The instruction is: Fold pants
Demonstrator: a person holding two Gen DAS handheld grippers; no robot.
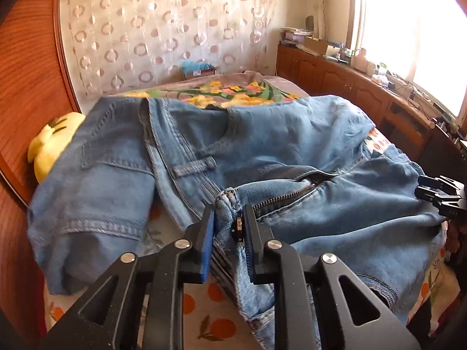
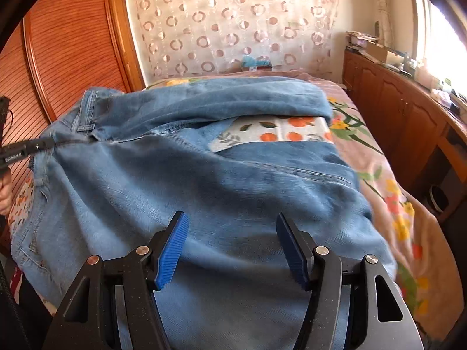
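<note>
Nearest the cameras: left claw pinched on the waistband of light-blue denim pants by the open zip; right claw open, hovering over the cloth. Pants: rumpled, spread across orange-print sheet on floral-quilted bed. Beyond: wooden cabinets, ring-patterned curtain.

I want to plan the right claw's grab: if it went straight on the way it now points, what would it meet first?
Most likely the jeans. The right claw stands open with pale denim filling the view between and beyond its fingers, nothing pinched. How near the cloth lies is hard to judge in the fisheye view.
</note>
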